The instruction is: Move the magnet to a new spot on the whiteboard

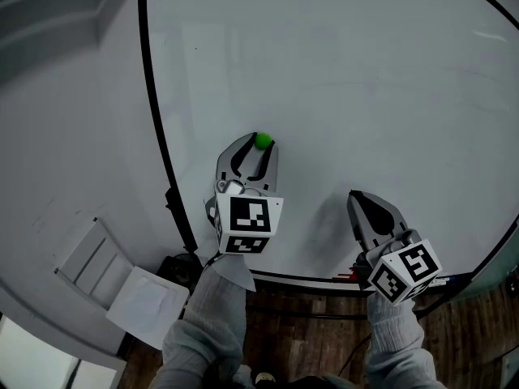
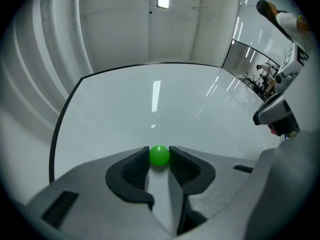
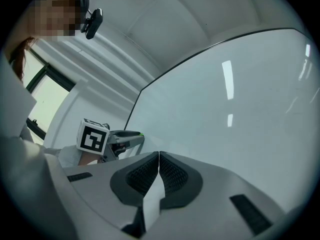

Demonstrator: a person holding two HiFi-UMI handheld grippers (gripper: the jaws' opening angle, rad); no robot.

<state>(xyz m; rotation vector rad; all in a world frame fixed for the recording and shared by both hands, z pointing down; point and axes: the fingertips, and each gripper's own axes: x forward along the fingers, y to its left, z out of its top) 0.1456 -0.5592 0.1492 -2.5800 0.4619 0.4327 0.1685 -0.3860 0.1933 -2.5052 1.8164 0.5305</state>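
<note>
A small green ball magnet (image 1: 263,141) sits on the whiteboard (image 1: 365,96), low and near its left edge. My left gripper (image 1: 261,147) is shut on it. In the left gripper view both ribbed pads (image 2: 138,167) press the magnet (image 2: 159,155) from either side at the very tips. My right gripper (image 1: 354,194) rests lower right against the board, shut with nothing between its pads (image 3: 172,173). The right gripper view also catches the left gripper (image 3: 125,136) off to the left, with a sliver of green at its tip.
The whiteboard's black frame (image 1: 158,128) runs down the left side and curves along the bottom, where a ledge holds a marker (image 1: 345,277). White boxes and paper (image 1: 122,286) lie on the floor at lower left. Wooden floor (image 1: 478,331) shows below.
</note>
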